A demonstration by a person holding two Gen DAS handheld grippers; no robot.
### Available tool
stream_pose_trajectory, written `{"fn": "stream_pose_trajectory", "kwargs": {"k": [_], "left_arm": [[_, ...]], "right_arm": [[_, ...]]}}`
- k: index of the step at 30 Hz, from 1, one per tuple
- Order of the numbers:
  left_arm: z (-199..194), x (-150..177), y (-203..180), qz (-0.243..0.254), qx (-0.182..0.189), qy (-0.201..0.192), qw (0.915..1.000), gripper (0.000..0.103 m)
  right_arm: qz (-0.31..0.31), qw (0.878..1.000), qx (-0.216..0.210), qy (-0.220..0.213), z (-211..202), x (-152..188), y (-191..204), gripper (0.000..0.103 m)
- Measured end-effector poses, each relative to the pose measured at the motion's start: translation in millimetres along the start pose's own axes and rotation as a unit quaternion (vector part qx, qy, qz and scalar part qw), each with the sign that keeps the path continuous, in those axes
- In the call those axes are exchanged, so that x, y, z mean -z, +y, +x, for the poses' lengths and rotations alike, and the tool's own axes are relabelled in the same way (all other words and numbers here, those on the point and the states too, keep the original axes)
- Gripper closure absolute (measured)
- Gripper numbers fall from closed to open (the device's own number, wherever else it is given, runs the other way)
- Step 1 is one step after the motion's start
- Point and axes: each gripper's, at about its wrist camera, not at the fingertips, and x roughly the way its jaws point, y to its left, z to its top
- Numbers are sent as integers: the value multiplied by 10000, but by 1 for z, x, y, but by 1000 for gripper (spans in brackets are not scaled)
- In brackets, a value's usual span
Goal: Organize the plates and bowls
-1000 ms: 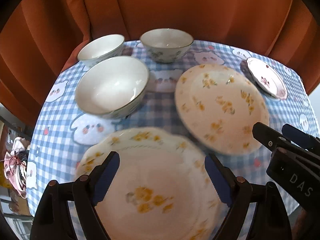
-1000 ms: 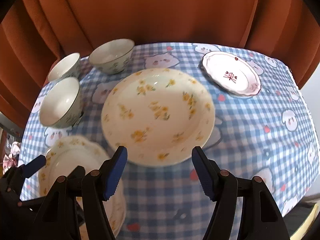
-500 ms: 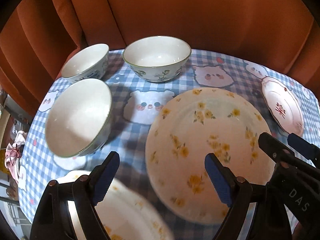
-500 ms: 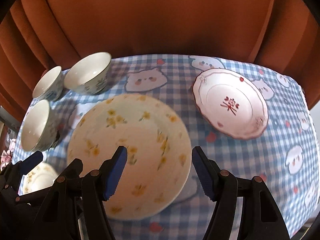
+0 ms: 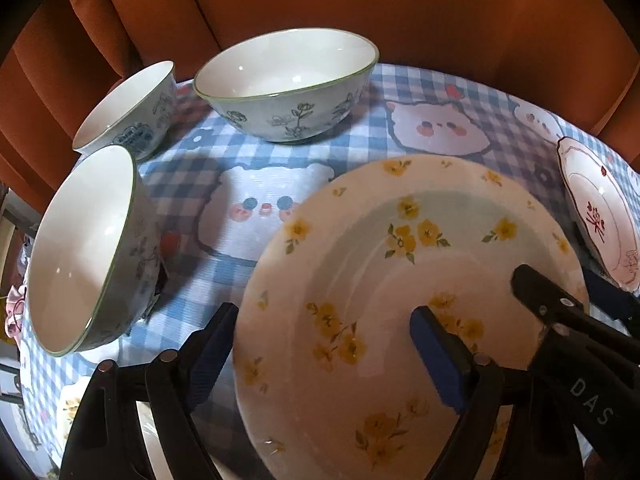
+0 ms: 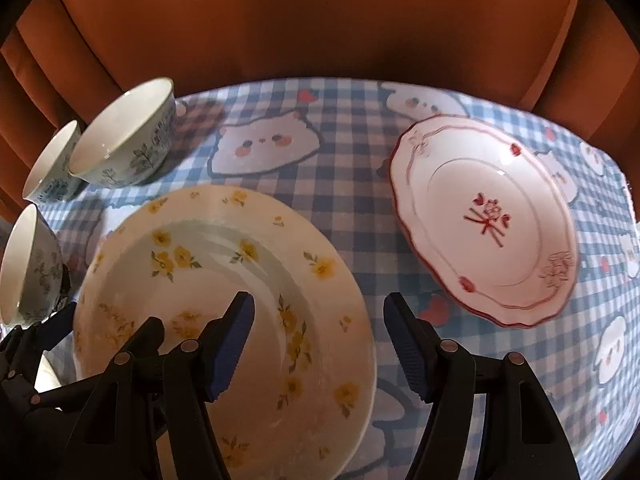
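A large cream plate with yellow flowers (image 5: 400, 272) (image 6: 224, 312) lies on the checked tablecloth. My left gripper (image 5: 324, 352) is open, its jaws straddling the plate's left rim. My right gripper (image 6: 320, 344) is open, straddling the plate's right rim. A smaller white plate with red trim (image 6: 488, 220) (image 5: 600, 216) lies to the right. Three white bowls with blue flower prints stand at the left: a near one (image 5: 84, 248), a small far one (image 5: 128, 108) and a wide one (image 5: 288, 80). A second yellow-flowered plate (image 5: 76, 404) peeks out at bottom left.
The blue-and-white checked tablecloth (image 6: 344, 168) with cat prints covers a round table. Orange curtains (image 6: 320, 20) hang close behind its far edge. The table edge drops off at the right (image 6: 624, 184).
Both grippers have moved forward and down, from above the near flowered plate to the large flowered plate, now straddling its two sides. Both stay open.
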Motion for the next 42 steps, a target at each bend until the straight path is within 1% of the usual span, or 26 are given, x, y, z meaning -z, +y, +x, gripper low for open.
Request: {"fn": "stream_pose_trajectory", "kwargs": {"k": [5, 9, 12, 18, 22, 24, 27, 32, 35, 38, 41, 42], "left_arm": [[2, -1, -2, 65, 90, 34, 9999, 14], [1, -1, -4, 85, 104, 51, 9999, 17], [-2, 5, -9, 163, 150, 95, 9997, 17], [-12, 25, -25, 383, 264, 174, 9988, 17], [-22, 43, -34, 483, 404, 266, 9977, 17], [-27, 53, -42, 586, 427, 313, 9969, 17], [-35, 70, -56, 865, 430, 326, 9948, 17], [-42, 85, -65, 952, 590, 378, 9930, 17], [-44, 90, -66, 980, 530, 304, 9933, 20], [-45, 90, -63, 915, 473, 232, 9944, 26], [-46, 91, -61, 842, 478, 218, 9951, 28], [-47, 91, -60, 823, 477, 213, 9952, 29]], "right_arm": [[34, 9998, -181, 72, 6, -1, 3, 32], [0, 9999, -116, 63, 3, 0, 5, 33], [35, 9999, -43, 99, -2, 5, 3, 33], [153, 9996, 80, 200, -17, 28, -13, 33], [294, 9990, 134, 293, -28, 45, -24, 33], [372, 9986, 181, 318, -36, 58, -33, 33], [341, 9984, 298, 329, -45, 74, -43, 33], [489, 9976, 254, 422, -59, 99, -66, 33], [543, 9976, 174, 403, -63, 106, -71, 34], [540, 9980, 150, 307, -67, 110, -73, 37], [509, 9981, 189, 278, -67, 111, -75, 46], [488, 9982, 211, 288, -66, 111, -76, 50]]}}
